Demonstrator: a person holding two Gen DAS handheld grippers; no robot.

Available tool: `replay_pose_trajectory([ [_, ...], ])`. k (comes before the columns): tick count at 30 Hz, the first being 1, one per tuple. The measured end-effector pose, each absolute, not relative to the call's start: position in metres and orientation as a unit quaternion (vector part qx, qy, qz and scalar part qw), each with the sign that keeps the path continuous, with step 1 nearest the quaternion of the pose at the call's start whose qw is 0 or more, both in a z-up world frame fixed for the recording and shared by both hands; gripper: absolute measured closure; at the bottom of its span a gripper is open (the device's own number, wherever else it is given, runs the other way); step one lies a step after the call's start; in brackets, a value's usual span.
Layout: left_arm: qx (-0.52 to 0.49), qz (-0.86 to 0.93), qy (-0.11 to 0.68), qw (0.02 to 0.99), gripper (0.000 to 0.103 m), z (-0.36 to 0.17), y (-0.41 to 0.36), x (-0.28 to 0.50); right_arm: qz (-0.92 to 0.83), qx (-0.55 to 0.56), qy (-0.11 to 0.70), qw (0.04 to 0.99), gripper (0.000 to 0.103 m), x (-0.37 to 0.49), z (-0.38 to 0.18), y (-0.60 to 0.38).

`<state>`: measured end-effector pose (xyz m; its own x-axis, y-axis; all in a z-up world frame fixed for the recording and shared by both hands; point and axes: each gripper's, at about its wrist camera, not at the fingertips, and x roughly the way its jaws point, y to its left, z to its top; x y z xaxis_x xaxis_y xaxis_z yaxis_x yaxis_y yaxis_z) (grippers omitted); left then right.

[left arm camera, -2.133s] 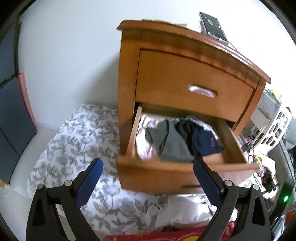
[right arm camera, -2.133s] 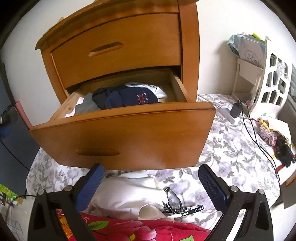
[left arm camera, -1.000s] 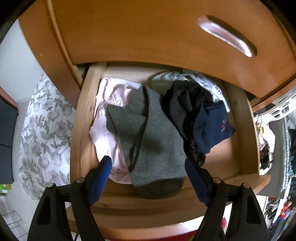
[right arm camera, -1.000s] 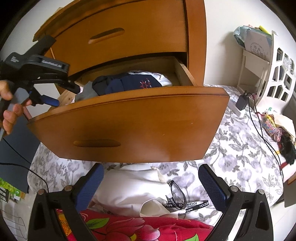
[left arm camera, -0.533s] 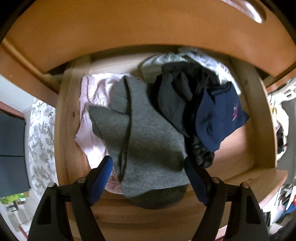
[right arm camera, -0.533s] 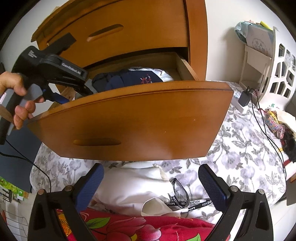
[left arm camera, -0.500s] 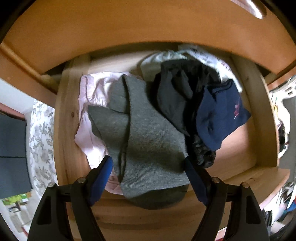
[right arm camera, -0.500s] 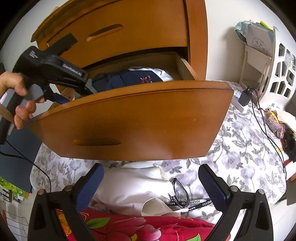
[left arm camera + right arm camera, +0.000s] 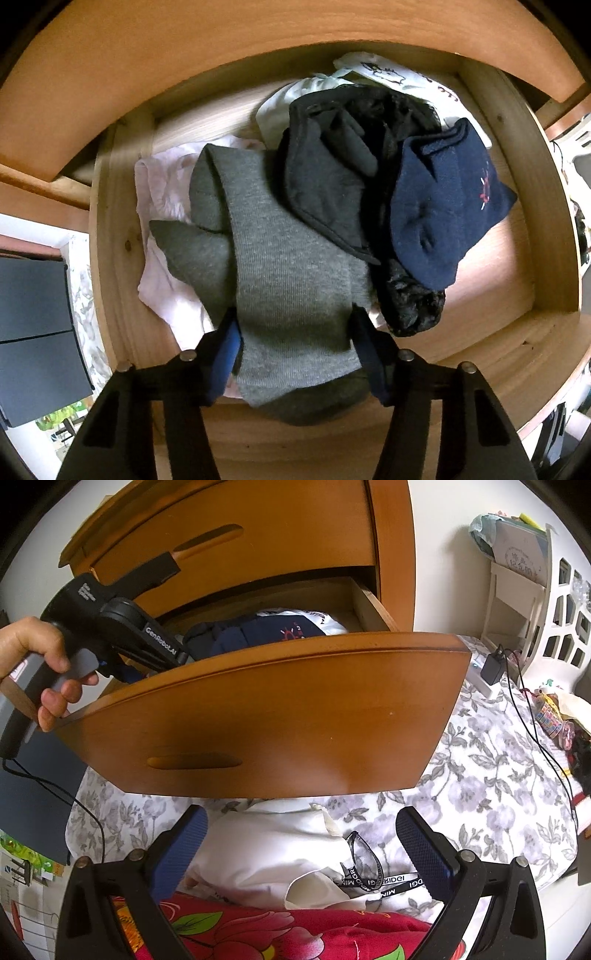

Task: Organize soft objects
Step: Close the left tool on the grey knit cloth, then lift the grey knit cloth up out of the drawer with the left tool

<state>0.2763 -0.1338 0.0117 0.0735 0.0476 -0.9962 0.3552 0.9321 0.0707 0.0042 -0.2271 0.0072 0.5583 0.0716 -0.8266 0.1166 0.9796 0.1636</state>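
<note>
The open wooden drawer [image 9: 122,266] holds a heap of soft clothes: a grey sock [image 9: 291,266] in front, a dark grey piece [image 9: 321,192], a navy sock [image 9: 443,214], pale pink cloth [image 9: 162,192] and white cloth [image 9: 388,74]. My left gripper [image 9: 293,325] is down in the drawer with its jaws closing on both sides of the grey sock. In the right wrist view the left gripper's body [image 9: 122,627] reaches over the drawer front [image 9: 280,716]. My right gripper [image 9: 301,830] is open and empty, below the drawer front over a white cloth [image 9: 273,845].
A floral bedsheet [image 9: 491,786] lies under the nightstand [image 9: 303,528]. A lanyard strap [image 9: 373,875] and a red floral cloth [image 9: 258,934] lie near my right gripper. A charger with cables [image 9: 493,668] and a white shelf [image 9: 546,598] stand at the right.
My left gripper has moved from outside the nightstand down into the open drawer, and its jaws have narrowed around the grey sock. My right gripper has stayed put.
</note>
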Motion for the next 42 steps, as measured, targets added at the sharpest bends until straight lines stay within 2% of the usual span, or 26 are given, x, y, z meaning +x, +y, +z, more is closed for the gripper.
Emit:
replay_pose_trajectory([
  [13,0.101,-0.134,0.646,0.745,0.084,0.02,-0.095,0.27,-0.012,0.106,0.471,0.876,0.0,0.004,0.007,-0.227],
  [15,0.079,-0.139,0.641,0.75,0.086,0.022,-0.087,0.271,-0.012,0.107,0.471,0.876,0.0,0.003,0.007,-0.227],
  [23,0.014,-0.153,0.609,0.778,0.091,0.032,-0.055,0.261,-0.012,0.108,0.472,0.875,0.0,0.004,0.006,-0.227],
  [42,-0.082,-0.17,0.434,0.881,0.091,0.112,-0.004,0.194,-0.016,0.107,0.474,0.874,0.0,0.003,0.005,-0.229],
])
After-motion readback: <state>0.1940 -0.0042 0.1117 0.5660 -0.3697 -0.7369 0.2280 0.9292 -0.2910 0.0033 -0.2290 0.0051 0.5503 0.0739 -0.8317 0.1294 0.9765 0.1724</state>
